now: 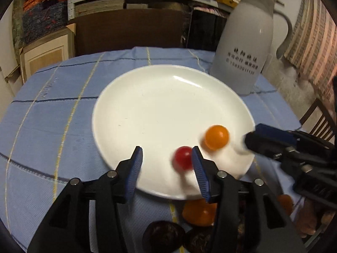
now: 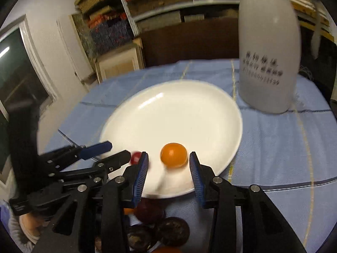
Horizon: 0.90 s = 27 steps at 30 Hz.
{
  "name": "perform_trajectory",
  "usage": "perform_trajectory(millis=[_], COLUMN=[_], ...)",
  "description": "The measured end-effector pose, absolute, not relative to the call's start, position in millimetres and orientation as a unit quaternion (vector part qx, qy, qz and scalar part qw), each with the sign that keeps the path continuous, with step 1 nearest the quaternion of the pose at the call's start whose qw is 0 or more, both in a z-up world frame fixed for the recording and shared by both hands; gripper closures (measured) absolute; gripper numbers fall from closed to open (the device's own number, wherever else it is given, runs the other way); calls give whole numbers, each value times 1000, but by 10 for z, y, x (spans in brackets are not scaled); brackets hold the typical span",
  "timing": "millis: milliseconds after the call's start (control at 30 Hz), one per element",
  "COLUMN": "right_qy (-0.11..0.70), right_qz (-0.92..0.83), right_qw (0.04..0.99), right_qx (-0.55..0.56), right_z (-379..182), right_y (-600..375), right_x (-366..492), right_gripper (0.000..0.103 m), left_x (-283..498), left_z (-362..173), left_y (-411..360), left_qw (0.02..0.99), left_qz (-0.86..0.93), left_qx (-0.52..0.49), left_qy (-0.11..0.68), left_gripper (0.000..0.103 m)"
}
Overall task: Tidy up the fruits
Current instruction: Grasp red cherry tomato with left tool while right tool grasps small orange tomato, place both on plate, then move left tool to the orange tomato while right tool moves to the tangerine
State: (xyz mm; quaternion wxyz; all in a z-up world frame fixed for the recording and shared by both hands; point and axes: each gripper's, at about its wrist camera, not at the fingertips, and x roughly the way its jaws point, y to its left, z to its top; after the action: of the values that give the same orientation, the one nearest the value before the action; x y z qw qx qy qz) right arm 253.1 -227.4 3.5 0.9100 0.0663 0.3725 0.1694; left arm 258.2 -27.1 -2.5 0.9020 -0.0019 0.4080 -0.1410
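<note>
A white plate point(image 1: 160, 97) lies on the blue cloth; it also shows in the right wrist view point(image 2: 179, 109). On its near part lie an orange tomato point(image 1: 217, 137) point(image 2: 174, 155) and a small red tomato point(image 1: 182, 158) point(image 2: 135, 157). My left gripper point(image 1: 167, 164) is open over the plate's near rim, the red tomato just inside its right finger. My right gripper point(image 2: 168, 168) is open with the orange tomato lying between its fingertips, free on the plate. Each gripper shows in the other's view, the right point(image 1: 252, 139) and the left point(image 2: 118, 150).
A tall white bottle point(image 1: 246, 42) point(image 2: 267, 50) with printed text stands behind the plate at the right. In front of the plate lie more orange fruits point(image 1: 198, 213) and several dark brown round fruits point(image 1: 164, 236) point(image 2: 172, 229). Shelves and a cabinet stand behind the table.
</note>
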Motion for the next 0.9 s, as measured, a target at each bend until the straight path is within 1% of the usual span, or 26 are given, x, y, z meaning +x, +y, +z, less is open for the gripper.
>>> perform_trajectory(millis=[33,67,100,133,167,200,233,267,300,367,400,500,533,600,633,733,900], right_qy=[355,342,328,305,291,282,273,271,270,270,275,297,298,299,302,304,304], right_qz=[171,172,172,170,167,163,162,161,157,146,138,131,129,123,116,108,100], right_qw=[916,921,926,933,938,941,944,945,945,946,945,937,936,936,936,935,932], right_qx=[68,71,76,84,89,92,93,93,93,104,110,129,134,140,142,151,167], right_z=[158,253,344,450,499,525,523,492,447,268,183,-36,-72,-155,-199,-274,-287], right_y=[-2318,-2351,-2390,-2461,-2511,-2552,-2599,-2634,-2675,-2802,-2849,-3010,-3048,-3095,-3111,-3159,-3186], right_x=[2422,2329,2219,2037,1910,1804,1642,1548,1442,1198,1108,886,832,727,677,602,614], right_gripper=[62,59,49,42,33,30,30,28,22,16,14,14,13,8,8,8,8], left_x=[2516,2441,2330,2252,2110,1985,1848,1675,1508,1222,1096,684,592,440,383,294,336], left_z=[43,97,168,203,239,252,252,229,182,56,1,-142,-171,-200,-206,-220,-270], left_y=[-218,-186,-129,-95,-31,20,77,138,186,231,242,180,149,56,24,-53,-141], left_qw=[905,909,914,917,921,923,926,929,930,926,925,924,924,924,925,926,916], left_qz=[-137,-134,-127,-124,-119,-114,-104,-93,-88,-89,-88,-84,-87,-91,-91,-98,-113], left_qx=[-8,-11,-13,-13,-16,-20,-24,-29,-35,-39,-38,-12,-5,17,26,43,49], left_qy=[402,395,384,379,371,366,361,356,355,364,367,373,372,371,367,362,381], left_gripper=[49,43,43,41,32,26,17,15,15,14,13,12,8,7,7,7,7])
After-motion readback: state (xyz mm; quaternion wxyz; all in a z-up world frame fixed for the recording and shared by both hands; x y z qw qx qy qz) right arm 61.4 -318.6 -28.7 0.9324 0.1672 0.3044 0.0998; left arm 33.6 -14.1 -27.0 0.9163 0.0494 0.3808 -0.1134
